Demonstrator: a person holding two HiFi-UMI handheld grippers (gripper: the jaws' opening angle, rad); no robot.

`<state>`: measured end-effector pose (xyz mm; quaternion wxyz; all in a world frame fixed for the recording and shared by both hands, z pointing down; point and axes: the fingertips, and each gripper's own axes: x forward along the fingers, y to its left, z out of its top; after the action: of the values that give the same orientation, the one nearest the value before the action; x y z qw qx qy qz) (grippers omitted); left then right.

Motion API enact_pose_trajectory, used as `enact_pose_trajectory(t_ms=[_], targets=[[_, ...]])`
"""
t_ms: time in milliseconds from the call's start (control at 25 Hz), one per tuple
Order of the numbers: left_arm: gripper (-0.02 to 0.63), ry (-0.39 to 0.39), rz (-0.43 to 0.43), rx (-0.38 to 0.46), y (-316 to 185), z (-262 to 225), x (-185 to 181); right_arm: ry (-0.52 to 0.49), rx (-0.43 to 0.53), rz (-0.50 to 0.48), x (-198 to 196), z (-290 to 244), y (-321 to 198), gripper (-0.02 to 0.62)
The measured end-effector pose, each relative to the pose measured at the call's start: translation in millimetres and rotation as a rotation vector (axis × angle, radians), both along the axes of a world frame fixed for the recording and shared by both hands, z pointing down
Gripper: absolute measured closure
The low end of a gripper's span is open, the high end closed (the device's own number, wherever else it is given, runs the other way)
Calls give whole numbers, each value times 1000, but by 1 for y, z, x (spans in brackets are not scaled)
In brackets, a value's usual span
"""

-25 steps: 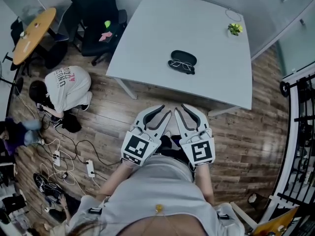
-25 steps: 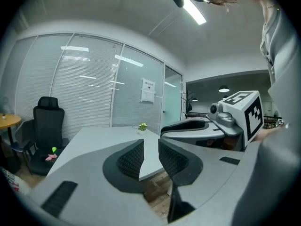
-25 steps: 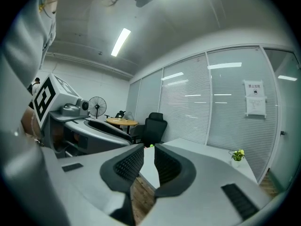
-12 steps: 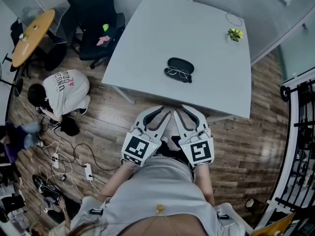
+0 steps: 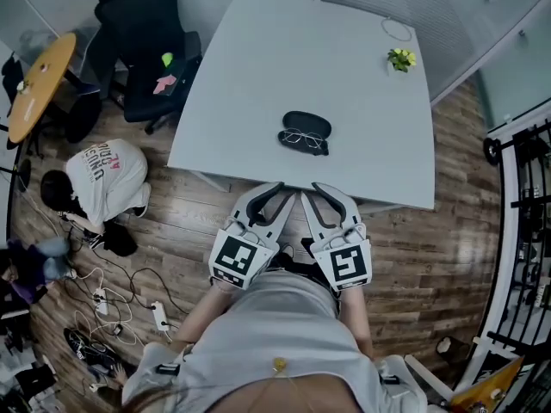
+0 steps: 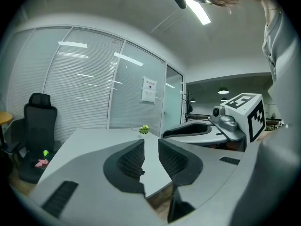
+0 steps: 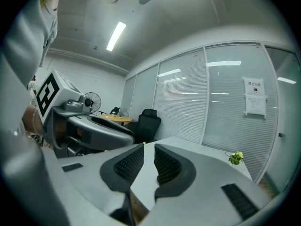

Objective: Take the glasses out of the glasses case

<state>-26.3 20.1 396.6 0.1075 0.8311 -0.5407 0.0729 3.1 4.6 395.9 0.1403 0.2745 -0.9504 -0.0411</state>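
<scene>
A black glasses case (image 5: 307,122) lies near the middle of the white table (image 5: 250,76), and a pair of thin-framed glasses (image 5: 302,139) rests on the tabletop against its near side. Both grippers hang side by side close to my body, just short of the table's near edge and well apart from the case. My left gripper (image 5: 284,193) (image 6: 151,147) has its jaws drawn close with nothing between them. The right gripper (image 5: 312,191) (image 7: 149,152) stands the same way, holding nothing. Neither gripper view shows the case or the glasses.
A small green plant (image 5: 399,58) and a loop of cord (image 5: 396,30) sit at the table's far right corner. A black office chair (image 5: 142,50) stands to the left. A person (image 5: 99,175) crouches on the wooden floor among cables. A round wooden table (image 5: 34,84) is far left.
The head view has shifted, so the table's near edge now lies closer to the gripper tips. Both grippers keep the same pose, and the case and glasses have not moved on the table.
</scene>
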Motion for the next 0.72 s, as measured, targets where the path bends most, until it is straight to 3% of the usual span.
enact_pose_trajectory(t_ms=[720], targets=[[509,-6,222,5,-109,2,-47,61,-15,182,-45,13,-100,522]])
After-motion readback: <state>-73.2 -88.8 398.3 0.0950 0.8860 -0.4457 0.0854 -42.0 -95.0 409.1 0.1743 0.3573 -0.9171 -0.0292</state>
